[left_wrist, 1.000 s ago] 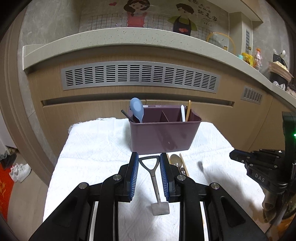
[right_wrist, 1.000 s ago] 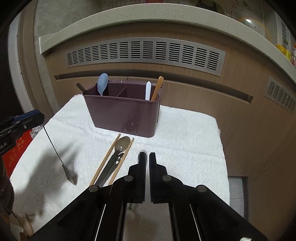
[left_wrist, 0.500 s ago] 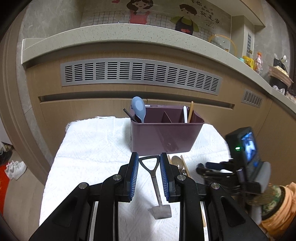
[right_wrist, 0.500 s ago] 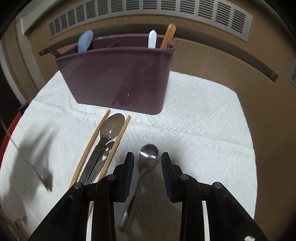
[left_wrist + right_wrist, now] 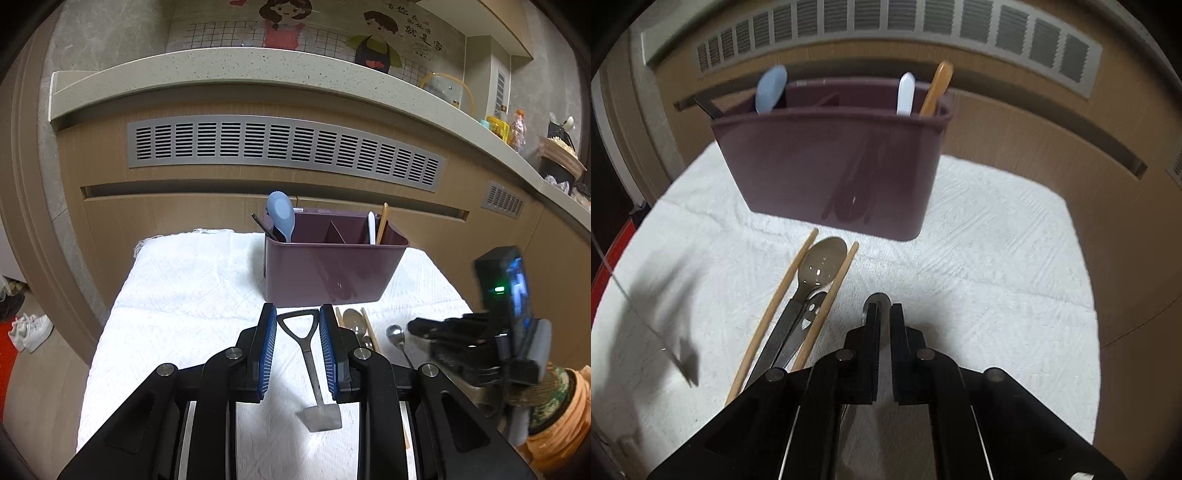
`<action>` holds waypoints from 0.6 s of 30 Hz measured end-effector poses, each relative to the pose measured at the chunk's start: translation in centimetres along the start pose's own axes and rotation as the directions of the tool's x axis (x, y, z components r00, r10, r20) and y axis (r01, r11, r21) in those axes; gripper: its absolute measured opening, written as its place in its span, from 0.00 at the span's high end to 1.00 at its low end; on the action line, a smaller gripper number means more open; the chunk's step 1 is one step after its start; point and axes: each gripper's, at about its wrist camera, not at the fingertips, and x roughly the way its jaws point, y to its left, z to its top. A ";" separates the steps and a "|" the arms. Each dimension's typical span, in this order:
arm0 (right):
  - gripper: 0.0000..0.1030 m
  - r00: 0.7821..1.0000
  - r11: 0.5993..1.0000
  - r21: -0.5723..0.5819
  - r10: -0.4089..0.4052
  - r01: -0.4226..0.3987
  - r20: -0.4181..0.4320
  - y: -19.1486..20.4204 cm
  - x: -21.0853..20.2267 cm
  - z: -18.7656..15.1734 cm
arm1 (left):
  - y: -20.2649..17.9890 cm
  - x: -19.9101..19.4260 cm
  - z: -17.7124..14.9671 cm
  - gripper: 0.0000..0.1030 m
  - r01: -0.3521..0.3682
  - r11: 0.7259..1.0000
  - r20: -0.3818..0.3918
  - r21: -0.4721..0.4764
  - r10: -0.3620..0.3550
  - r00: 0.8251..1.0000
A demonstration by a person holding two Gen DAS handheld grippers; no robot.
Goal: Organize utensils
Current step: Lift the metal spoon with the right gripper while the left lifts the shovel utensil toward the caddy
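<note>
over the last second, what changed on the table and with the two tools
The right tool came down over the small metal spoon lying right of the chopsticks, opened around its bowl, and its jaws have just been closing; they now pinch it. The left tool holds the shovel-shaped utensil as before. The purple caddy, its contents and the larger spoon stayed put.

Left gripper (image 5: 297, 341) holds its fingers slightly apart; right gripper (image 5: 882, 310) angles down, fingers just closed together.

Two wrist fisheyes, angled down, sharing purple caddy (image 5: 334, 269) and white cloth (image 5: 997, 251).
</note>
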 end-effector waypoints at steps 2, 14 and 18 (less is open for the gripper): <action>0.96 1.000 1.000 -0.006 0.011 -0.011 0.023 -0.2 -1.3 -0.2 | -0.2 -0.2 0.0 0.76 -0.002 1.000 -0.001 0.000 0.002 1.000; 0.63 0.999 0.999 0.039 0.018 -0.017 -0.040 -0.3 2.4 0.3 | 0.8 -0.3 -0.1 0.76 0.005 1.000 -0.006 -0.013 -0.005 1.000; 0.62 0.998 1.000 0.011 -0.009 0.009 -0.065 0.5 3.8 0.7 | 0.9 -0.2 -0.1 0.76 0.013 1.000 -0.005 -0.022 -0.013 1.000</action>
